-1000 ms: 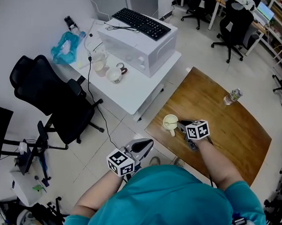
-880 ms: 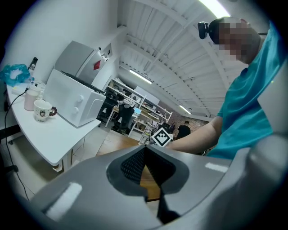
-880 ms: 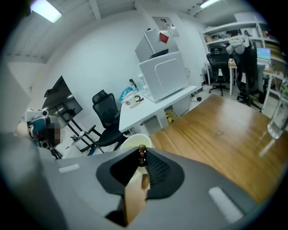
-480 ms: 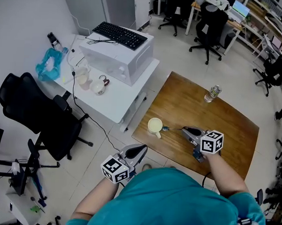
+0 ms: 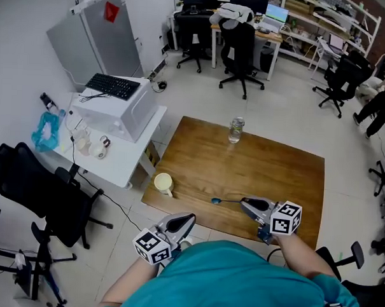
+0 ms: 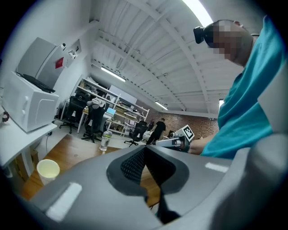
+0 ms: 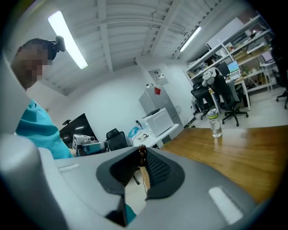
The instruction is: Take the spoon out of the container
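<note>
The right claw (image 5: 246, 201) is pinching the handle end of the thin bluish-scooped spoon (image 5: 222, 200) over the brown wooden table (image 5: 268, 160), well apart from the round pale-yellow cup (image 5: 162, 182). The left claw (image 5: 188, 217) is hanging shut, empty. Such a tiny pinch could be letting the spoon slip.

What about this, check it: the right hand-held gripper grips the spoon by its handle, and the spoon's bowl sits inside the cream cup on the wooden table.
Not inside. The right hand-held gripper grips the spoon by its handle, but the spoon's bowl is outside the cream cup on the wooden table, well apart from it. The head view shows it.
</note>
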